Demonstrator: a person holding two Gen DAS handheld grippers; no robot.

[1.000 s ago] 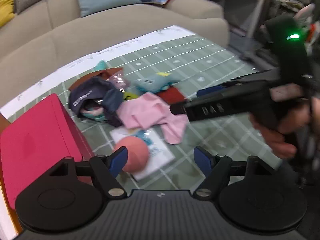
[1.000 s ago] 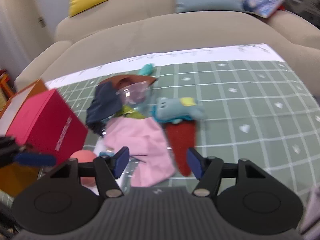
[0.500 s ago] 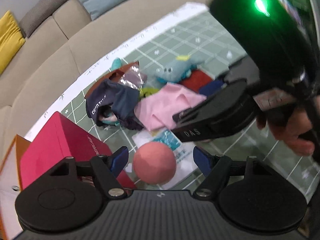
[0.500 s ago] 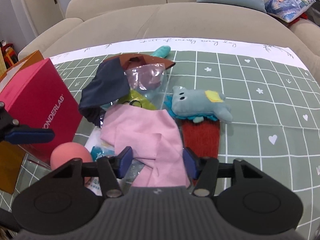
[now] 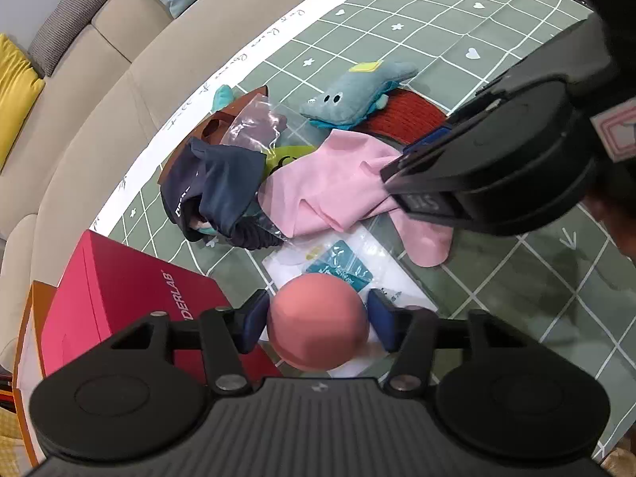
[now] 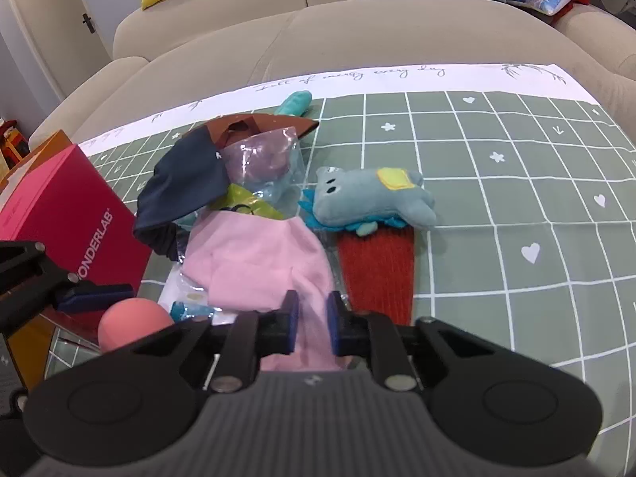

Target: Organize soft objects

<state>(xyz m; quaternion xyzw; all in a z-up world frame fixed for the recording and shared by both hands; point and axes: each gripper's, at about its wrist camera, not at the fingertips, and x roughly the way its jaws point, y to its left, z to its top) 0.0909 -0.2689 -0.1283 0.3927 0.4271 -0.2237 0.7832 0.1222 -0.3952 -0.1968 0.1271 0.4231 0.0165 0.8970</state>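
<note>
My left gripper (image 5: 316,320) is shut on a salmon-pink soft ball (image 5: 316,324), which rests over a clear packet (image 5: 338,262). The ball also shows in the right wrist view (image 6: 133,324). My right gripper (image 6: 312,328) is shut on the near end of a pink cloth (image 6: 258,262), also in the left wrist view (image 5: 326,190). Beyond lie a blue-grey plush animal (image 6: 369,196), a red knitted piece (image 6: 377,274), a navy cap (image 6: 187,185) and a clear bag (image 6: 264,163).
A magenta box (image 5: 119,298) stands at the left beside an orange box (image 6: 28,338). Everything lies on a green checked cloth (image 6: 516,183) over a table. A beige sofa (image 6: 318,28) with cushions runs along the far side.
My left gripper moved down around the ball and closed on it. My right gripper moved forward and closed on the pink cloth's near end.
</note>
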